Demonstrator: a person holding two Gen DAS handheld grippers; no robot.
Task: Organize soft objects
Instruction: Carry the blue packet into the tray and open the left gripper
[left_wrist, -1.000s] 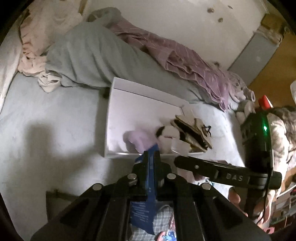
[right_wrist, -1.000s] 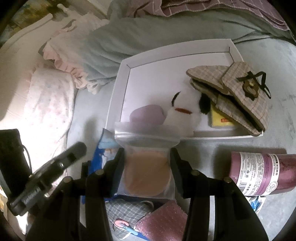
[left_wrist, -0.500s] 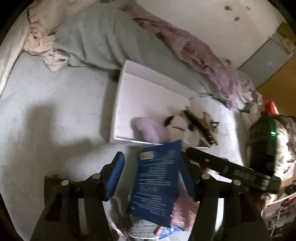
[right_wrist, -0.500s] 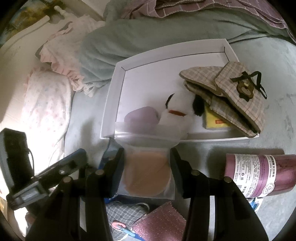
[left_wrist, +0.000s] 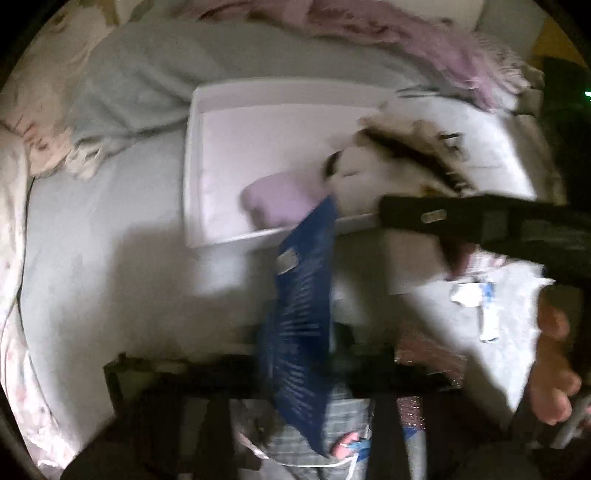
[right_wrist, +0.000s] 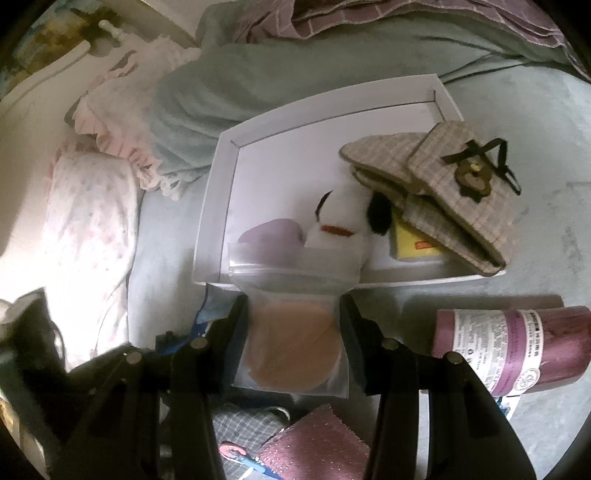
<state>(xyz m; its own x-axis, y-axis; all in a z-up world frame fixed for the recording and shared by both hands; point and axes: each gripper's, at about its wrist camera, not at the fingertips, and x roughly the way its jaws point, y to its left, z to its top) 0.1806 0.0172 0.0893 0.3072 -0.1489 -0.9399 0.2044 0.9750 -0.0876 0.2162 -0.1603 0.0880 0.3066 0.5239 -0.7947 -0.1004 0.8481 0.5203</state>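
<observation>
A white tray (right_wrist: 221, 206) lies on the bed, and in it are a purple soft lump (right_wrist: 269, 236), a black-and-white plush (right_wrist: 343, 218), checked slippers (right_wrist: 454, 177) and a yellow packet (right_wrist: 413, 243). Just in front of the tray's near rim, my right gripper (right_wrist: 293, 301) is shut on a clear zip bag (right_wrist: 295, 343) with a peach round pad inside. The left wrist view is blurred. In it my left gripper (left_wrist: 295, 369) is shut on a dark blue packet (left_wrist: 299, 314), which stands edge-on and reaches up to the tray (left_wrist: 195, 166) by the purple lump (left_wrist: 277, 199).
A purple labelled roll (right_wrist: 517, 350) lies to the right of the zip bag. A glittery pink pouch (right_wrist: 317, 446) and a grey checked pouch (right_wrist: 240, 432) lie under the grippers. A grey-green blanket (right_wrist: 258, 81), pink frilled cloth (right_wrist: 122, 110) and a pillow (right_wrist: 88, 221) bound the tray's far and left sides.
The left gripper's jaws stood wide around the blue packet half a second ago and are now shut on it; that view has swung down towards the tray. The right gripper has kept still.
</observation>
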